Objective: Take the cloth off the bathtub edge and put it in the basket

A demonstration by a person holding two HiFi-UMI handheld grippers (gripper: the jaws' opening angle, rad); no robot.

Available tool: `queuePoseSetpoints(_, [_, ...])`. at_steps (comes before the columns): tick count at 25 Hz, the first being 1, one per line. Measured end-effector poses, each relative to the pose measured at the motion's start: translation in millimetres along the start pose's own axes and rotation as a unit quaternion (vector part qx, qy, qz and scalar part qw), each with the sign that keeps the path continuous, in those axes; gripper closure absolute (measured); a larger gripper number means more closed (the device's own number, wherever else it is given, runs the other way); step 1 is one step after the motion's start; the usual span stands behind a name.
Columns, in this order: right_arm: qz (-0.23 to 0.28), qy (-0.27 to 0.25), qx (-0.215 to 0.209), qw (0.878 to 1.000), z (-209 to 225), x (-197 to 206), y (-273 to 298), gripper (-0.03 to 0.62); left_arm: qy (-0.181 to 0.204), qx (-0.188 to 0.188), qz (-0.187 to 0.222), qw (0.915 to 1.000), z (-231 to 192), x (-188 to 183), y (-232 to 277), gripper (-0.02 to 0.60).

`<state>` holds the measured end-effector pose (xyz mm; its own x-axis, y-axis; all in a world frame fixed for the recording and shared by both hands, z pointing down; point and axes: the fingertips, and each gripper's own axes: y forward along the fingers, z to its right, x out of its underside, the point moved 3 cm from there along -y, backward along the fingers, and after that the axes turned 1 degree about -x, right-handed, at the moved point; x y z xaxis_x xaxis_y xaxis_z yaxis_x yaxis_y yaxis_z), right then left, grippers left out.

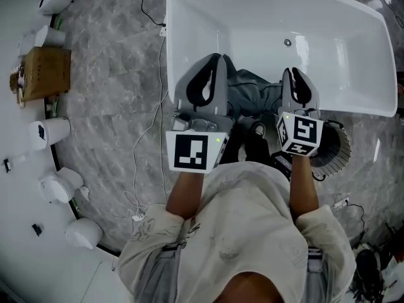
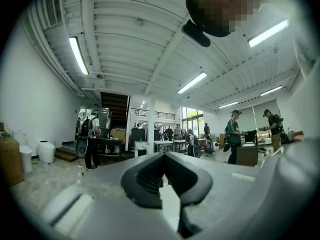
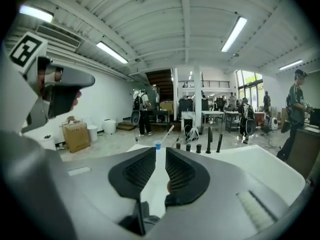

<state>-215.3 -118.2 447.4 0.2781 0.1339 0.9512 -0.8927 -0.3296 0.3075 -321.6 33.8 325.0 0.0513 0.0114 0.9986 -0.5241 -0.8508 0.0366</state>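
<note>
Bathtub edge (image 1: 356,110) holds cloth (image 1: 252,90); left gripper (image 1: 213,62) jaws clenched, right gripper (image 1: 295,74) jaws slightly parted.

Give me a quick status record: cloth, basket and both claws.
cloth: grey, bunched over the near edge of the bathtub, between the two claws
basket: outside the bathtub, close to the right claw, partly hidden by its marker cube
left claw: jaw tips together, nothing between them
right claw: jaws a narrow slit apart, nothing between them; cloth shows just below
stage: cloth not yet gripped
</note>
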Motion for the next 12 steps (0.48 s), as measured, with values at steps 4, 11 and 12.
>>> queuePoseSetpoints(4, [-0.081,0.022,-0.015,0.996,-14,74,20,0.432,-0.004,-0.005,-0.016,0.9999,-13,18,1,0.581])
queuePoseSetpoints(11, [-0.236,0.087,-0.055,0.966,-48,196,42,0.173,-0.019,-0.004,-0.051,0.9985,-33,51,3,0.581])
queuePoseSetpoints(12, [-0.253,0.085,-0.055,0.962,-51,211,45,0.148,-0.021,-0.003,-0.056,0.9982,-35,57,4,0.581])
